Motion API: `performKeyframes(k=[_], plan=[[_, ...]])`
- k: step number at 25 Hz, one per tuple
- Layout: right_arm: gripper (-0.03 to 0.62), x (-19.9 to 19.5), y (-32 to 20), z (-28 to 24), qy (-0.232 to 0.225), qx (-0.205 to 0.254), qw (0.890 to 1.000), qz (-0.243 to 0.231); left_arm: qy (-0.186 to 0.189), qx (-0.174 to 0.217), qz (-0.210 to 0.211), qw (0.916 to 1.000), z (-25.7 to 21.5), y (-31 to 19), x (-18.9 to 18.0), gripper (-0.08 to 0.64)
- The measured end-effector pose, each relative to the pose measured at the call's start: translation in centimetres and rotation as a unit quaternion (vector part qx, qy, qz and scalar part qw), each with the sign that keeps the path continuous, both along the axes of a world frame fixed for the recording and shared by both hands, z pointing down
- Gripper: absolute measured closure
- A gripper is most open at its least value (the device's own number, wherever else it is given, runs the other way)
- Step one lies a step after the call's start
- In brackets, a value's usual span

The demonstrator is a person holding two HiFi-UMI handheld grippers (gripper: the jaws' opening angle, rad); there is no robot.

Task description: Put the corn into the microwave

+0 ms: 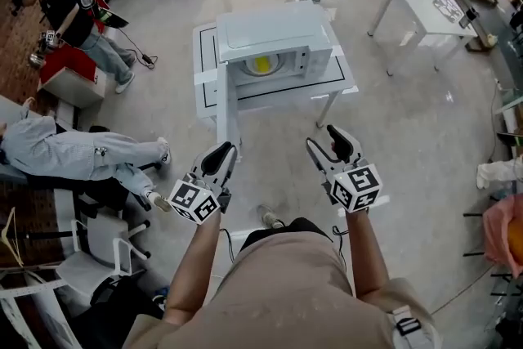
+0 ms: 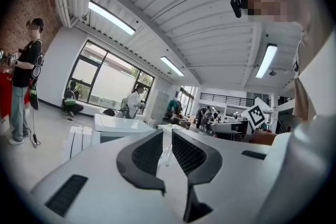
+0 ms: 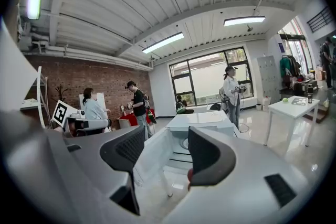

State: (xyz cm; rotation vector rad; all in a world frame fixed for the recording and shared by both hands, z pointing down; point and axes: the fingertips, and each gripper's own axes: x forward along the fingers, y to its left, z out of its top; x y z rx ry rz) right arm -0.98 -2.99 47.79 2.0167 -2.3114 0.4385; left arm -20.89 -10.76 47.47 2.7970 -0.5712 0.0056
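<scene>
- corn [image 1: 261,64]: sitting inside the microwave [image 1: 274,33], a yellow blob in the middle of the cavity. Too small in the head view to call its long axis or which way it points, tbh.
- microwave sits on a low white table [image 1: 347,82]. Its door [image 1: 227,106] is swung open on the left side, w/ the edge coming out toward the person.
- left gripper [image 1: 219,159]: bare forearm comes up from the bottom of the head view and the jaws aim fwd at the door's edge. In the left gripper view [image 2: 167,134] the jaws are nearly together, just a slim gap, nothing in it.
- right gripper [image 1: 329,145]: same deal, forearm stretched fwd, held a bit further ahead than the left. In the right gripper view [image 3: 167,136] the jaws stand clearly apart and empty. The open cavity shows thru the gap, door panel [image 3: 152,155] on the left.
- both grippers are in front of the table, well apart from the microwave, approx. level w/ each other. The corn is straight ahead, roughly between the lines of the two.
- bg: a second white table [image 1: 429,0] far right and a seated person [image 1: 73,151] at the left edge.
</scene>
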Motion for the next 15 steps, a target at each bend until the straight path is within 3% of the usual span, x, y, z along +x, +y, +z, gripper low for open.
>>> performKeyframes(k=[9, 15], plan=[[0.327, 4.4, 8.7, -1.8, 0.022, 0.007, 1.000, 0.007, 0.000, 0.006, 0.024, 0.9997, -1.9, 7.6, 4.6, 0.518], [0.327, 7.1, 15.3, -0.3, 0.032, -0.006, 0.999, 0.017, 0.003, 0.008, 0.024, 0.9997, -1.9, 13.6, 6.6, 0.518]])
